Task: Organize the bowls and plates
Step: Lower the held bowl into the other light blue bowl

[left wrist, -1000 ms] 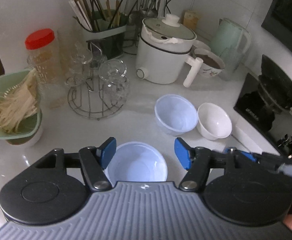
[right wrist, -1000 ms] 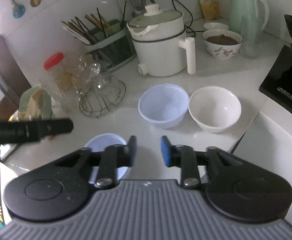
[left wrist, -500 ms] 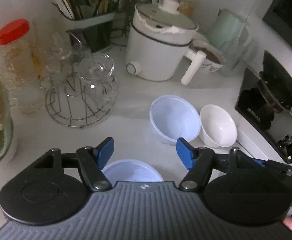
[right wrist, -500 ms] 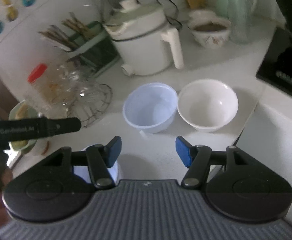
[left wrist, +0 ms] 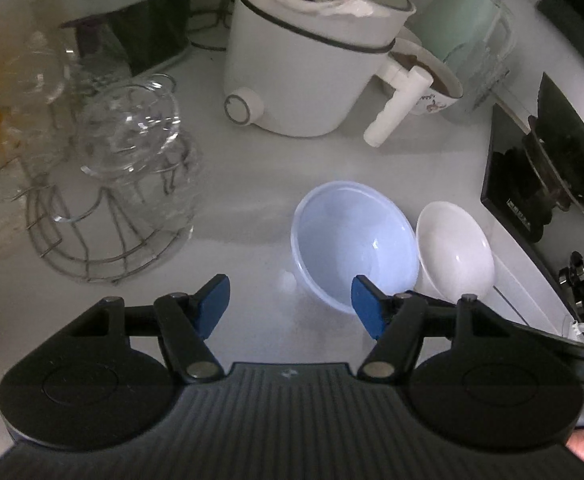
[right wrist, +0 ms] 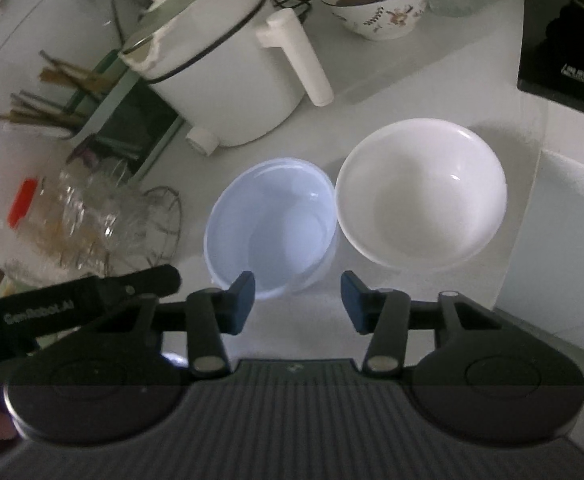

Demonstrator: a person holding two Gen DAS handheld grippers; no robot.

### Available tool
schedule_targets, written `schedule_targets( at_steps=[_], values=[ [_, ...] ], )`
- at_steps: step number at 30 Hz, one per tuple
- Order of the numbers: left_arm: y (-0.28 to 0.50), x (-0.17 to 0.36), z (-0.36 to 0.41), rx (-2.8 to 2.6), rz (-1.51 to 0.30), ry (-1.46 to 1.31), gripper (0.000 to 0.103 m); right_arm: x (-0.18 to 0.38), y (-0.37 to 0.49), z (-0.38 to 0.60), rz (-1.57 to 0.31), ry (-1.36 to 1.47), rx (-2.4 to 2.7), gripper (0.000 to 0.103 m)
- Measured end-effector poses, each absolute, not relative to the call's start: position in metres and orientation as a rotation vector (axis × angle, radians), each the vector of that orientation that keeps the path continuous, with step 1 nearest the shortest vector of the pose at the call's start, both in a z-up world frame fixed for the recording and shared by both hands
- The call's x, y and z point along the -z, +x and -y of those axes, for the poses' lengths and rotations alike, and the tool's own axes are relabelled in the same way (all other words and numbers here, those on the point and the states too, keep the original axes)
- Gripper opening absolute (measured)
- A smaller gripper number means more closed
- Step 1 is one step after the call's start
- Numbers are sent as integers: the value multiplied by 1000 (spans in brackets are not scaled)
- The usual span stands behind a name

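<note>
Right now both of your grippers hover over a white table (left wrist: 252, 184). Your left gripper (left wrist: 290, 300) has its blue-tipped fingers (left wrist: 212, 300) spread wide and closing slightly, with nothing between them. Your right gripper (right wrist: 297, 300) has its fingers (right wrist: 242, 300) at a moderate gap, closing, also on nothing. Just beyond them a pale blue translucent plastic bowl (right wrist: 272, 224) stands upright, touching a round white ceramic bowl (right wrist: 421, 192) on its right. Behind them stand a white electric cooking pot (right wrist: 220, 80) with a handle and a wire rack of upturned glasses (left wrist: 124, 184).
</note>
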State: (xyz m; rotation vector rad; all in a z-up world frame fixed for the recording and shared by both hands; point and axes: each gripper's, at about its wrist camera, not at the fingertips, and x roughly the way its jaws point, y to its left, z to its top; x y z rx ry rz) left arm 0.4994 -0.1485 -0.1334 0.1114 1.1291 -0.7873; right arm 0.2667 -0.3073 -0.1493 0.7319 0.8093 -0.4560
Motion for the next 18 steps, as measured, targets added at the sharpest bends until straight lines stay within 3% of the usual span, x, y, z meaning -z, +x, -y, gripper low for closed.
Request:
schedule_targets(
  at_steps=[5,14,18],
  values=[
    [516,144,163,811,-1147,140,66,159,278,313,-789,778,491,40],
    [534,168,183,811,-1195,119,57,170,290,321,-832,784,527,37],
    [537,175,187,808,-1215,114,48,175,293,324,-856,810,523,33]
  ],
)
